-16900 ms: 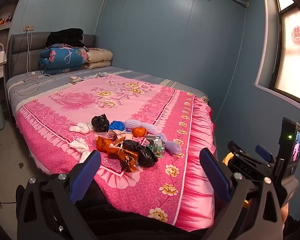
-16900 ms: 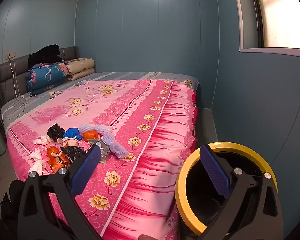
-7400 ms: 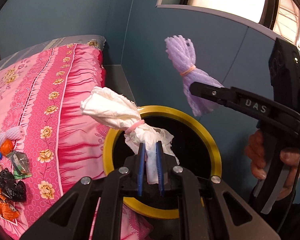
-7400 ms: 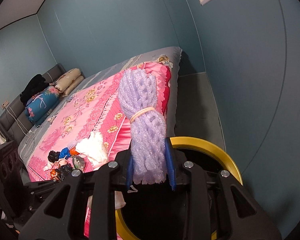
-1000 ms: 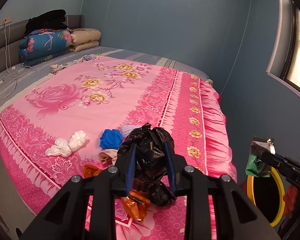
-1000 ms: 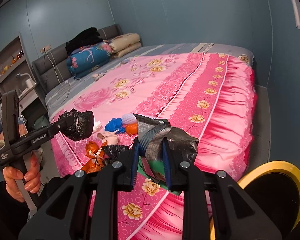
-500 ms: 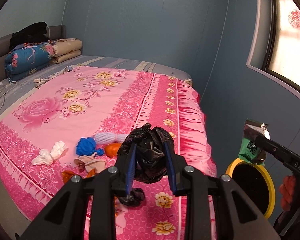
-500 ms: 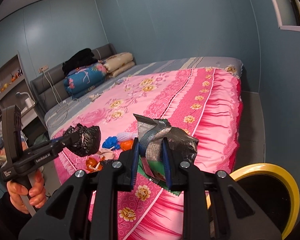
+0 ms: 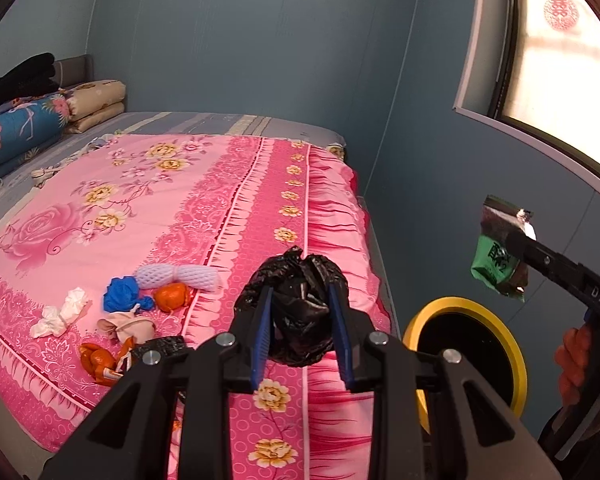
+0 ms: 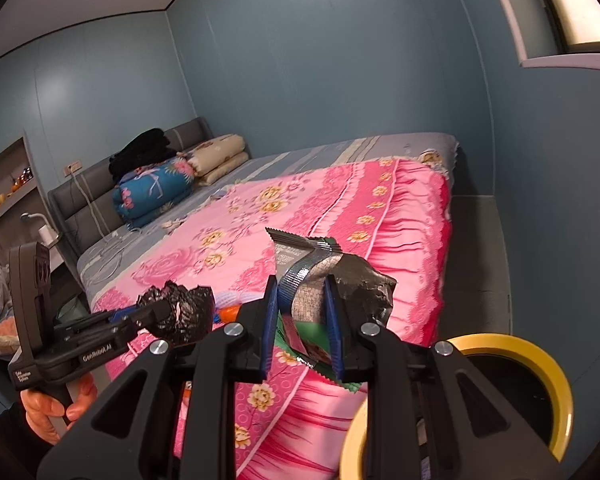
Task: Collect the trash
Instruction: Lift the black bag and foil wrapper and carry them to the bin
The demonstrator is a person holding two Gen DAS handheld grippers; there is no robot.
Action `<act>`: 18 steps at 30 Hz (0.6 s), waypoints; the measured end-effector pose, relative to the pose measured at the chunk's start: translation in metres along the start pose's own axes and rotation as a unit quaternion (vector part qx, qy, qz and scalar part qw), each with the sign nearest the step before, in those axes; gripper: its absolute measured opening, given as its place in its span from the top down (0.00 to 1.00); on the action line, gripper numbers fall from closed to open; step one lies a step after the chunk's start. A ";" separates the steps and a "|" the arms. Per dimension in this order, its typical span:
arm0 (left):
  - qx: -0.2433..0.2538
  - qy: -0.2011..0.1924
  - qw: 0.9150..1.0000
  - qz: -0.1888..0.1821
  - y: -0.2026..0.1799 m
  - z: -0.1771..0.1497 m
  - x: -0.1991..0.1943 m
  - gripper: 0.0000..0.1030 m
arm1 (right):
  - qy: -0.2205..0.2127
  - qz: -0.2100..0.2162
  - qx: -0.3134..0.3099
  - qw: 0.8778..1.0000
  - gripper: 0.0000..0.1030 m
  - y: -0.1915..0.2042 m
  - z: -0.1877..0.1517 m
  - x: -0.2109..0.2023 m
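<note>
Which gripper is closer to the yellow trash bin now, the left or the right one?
Right. The right gripper, shut on the snack wrapper, is above and just beside the yellow trash bin. The left gripper, shut on the black bag, is over the bed edge.

A pink floral bedspread (image 9: 204, 208) covers the bed; folded quilts (image 10: 156, 188) — blue and beige (black clothing on top) — lie against the grey headboard (image 10: 88, 196)

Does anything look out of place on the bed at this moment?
Yes. Trash lies on the pink bedspread near its foot: a crumpled white tissue, a blue wad, a white foam net and orange scraps. It belongs in the yellow-rimmed bin.
</note>
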State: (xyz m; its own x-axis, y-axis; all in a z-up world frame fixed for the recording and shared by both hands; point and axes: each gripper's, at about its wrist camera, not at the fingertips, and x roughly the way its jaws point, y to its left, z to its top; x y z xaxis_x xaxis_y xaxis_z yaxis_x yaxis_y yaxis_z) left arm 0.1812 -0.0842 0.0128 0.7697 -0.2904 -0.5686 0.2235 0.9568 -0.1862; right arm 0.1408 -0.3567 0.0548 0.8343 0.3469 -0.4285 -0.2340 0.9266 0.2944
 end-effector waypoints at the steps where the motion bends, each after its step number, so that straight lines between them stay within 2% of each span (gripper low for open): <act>1: 0.003 0.001 1.000 -0.003 -0.003 0.000 0.001 0.75 | -0.002 -0.004 0.003 1.000 0.79 -0.002 0.000 -0.003; 9: 0.023 0.013 0.999 -0.044 -0.035 -0.007 0.007 0.75 | -0.010 -0.035 0.023 0.999 0.79 -0.028 0.001 -0.019; 18: 0.049 0.044 0.995 -0.077 -0.071 -0.018 0.026 0.75 | -0.001 -0.067 0.040 0.997 0.79 -0.056 -0.002 -0.025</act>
State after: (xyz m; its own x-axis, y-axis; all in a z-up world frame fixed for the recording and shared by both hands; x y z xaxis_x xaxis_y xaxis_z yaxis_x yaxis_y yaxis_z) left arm 0.1747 -0.1596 -0.0029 0.6675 -0.4302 -0.6077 0.3956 0.8964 -0.1999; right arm 0.1324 -0.4172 0.0476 0.8561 0.2209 -0.4672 -0.0807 0.9501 0.3013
